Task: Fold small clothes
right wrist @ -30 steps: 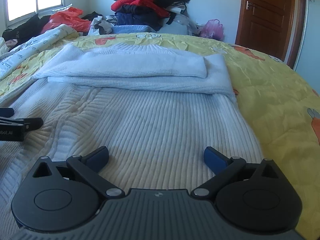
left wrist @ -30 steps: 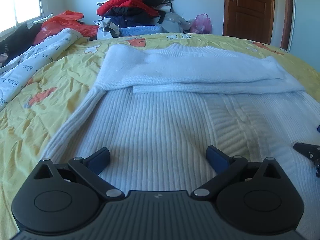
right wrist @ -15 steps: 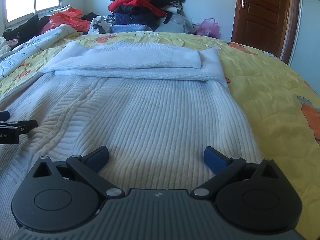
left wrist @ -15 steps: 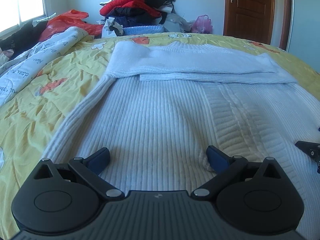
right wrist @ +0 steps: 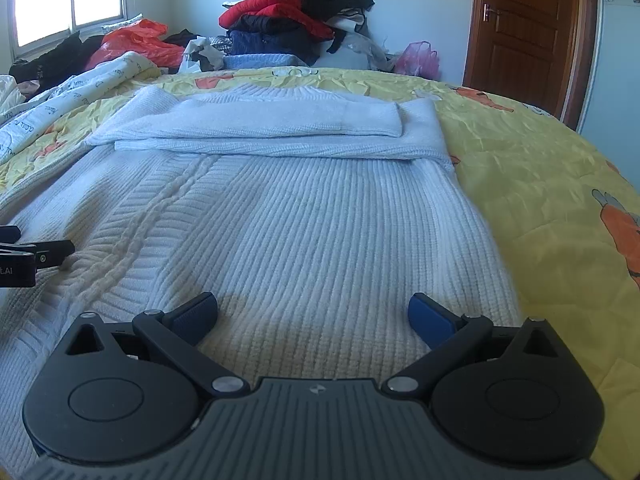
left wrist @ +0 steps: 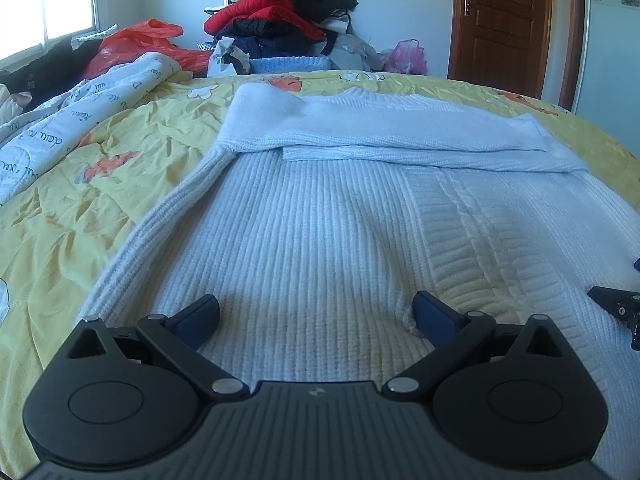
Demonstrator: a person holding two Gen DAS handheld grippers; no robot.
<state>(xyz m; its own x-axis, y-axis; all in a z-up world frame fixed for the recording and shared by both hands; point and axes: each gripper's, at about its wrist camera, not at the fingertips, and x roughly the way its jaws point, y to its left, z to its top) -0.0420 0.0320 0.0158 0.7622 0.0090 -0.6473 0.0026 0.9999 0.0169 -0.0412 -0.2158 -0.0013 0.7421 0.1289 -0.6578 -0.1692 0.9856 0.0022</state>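
My left gripper (left wrist: 316, 312) and right gripper (right wrist: 313, 312) both have their fingers spread wide, holding nothing, low over the near hem of the white sweater (left wrist: 320, 232). The hem itself is hidden under the gripper bodies, so I can't tell if the fingers touch the knit. In the right wrist view the other gripper is cut off at 9 o'clock, and only ".AI" reads on it. The quilt (left wrist: 60, 120) at 10 o'clock has cursive print I can't make out. The sweater lies flat on the yellow bedspread (right wrist: 540, 184), ribbed with a cable panel, sleeves folded across the chest at 12 o'clock.
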